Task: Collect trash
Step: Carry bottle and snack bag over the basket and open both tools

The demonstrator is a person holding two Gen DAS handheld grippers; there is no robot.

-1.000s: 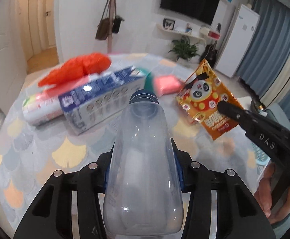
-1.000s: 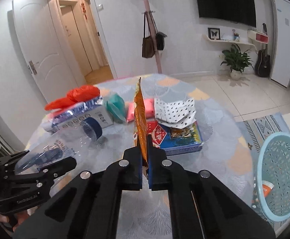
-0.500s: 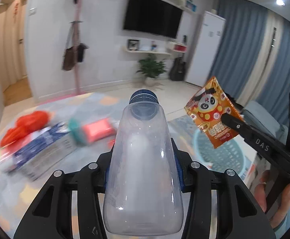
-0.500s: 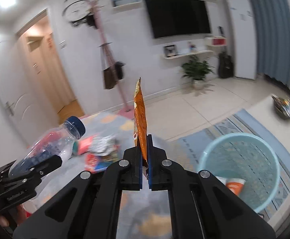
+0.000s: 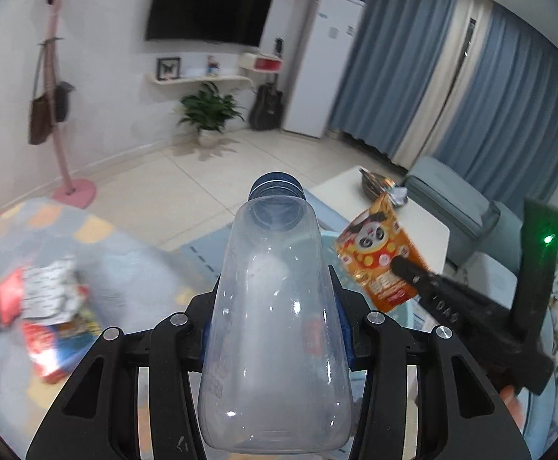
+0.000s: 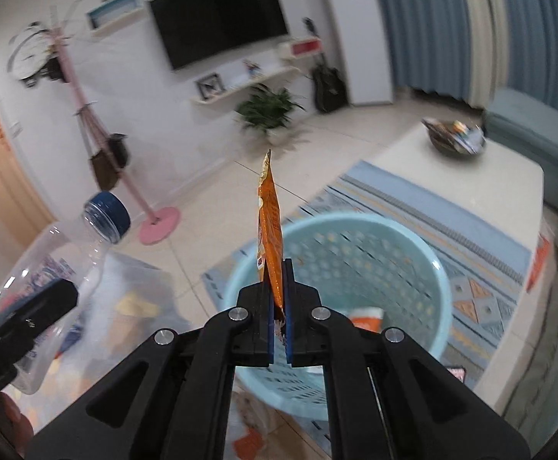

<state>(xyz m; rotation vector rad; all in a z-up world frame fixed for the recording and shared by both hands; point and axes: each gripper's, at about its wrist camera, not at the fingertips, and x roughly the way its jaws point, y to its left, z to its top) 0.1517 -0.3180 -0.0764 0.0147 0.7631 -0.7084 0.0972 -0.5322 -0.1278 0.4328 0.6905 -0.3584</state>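
I had both tools loaded and was over the drop. My right gripper (image 6: 277, 299) had its jaws pressed almost together on the lower edge of the orange snack wrapper (image 6: 270, 230), a thin crinkled foil pouch that stood edge-on to my camera, its long axis running straight up and away from the fingers. Directly beyond and below those fingers sat the pale blue laundry-style basket (image 6: 424, 264), round, perforated plastic, with some orange scrap already lying in its bottom (I could not make out what it was). That was the relation I cared about: the wrapper hung above the near left part of the basket's mouth, so I judged that parting the jaws there would let it fall inside, though so light a pouch might flutter toward the rim. My left gripper (image 5: 275, 329) was clamped around the body of the clear plastic bottle (image 5: 275, 306), smooth and empty by the look of it, blue cap (image 5: 277, 188) pointing away along the fingers. From that side the basket was mostly hidden behind the bottle, and the right tool looked nearer to it. To the near left, blurred, lay the patterned table (image 5: 133, 253) with its remaining litter (image 5: 48, 306).
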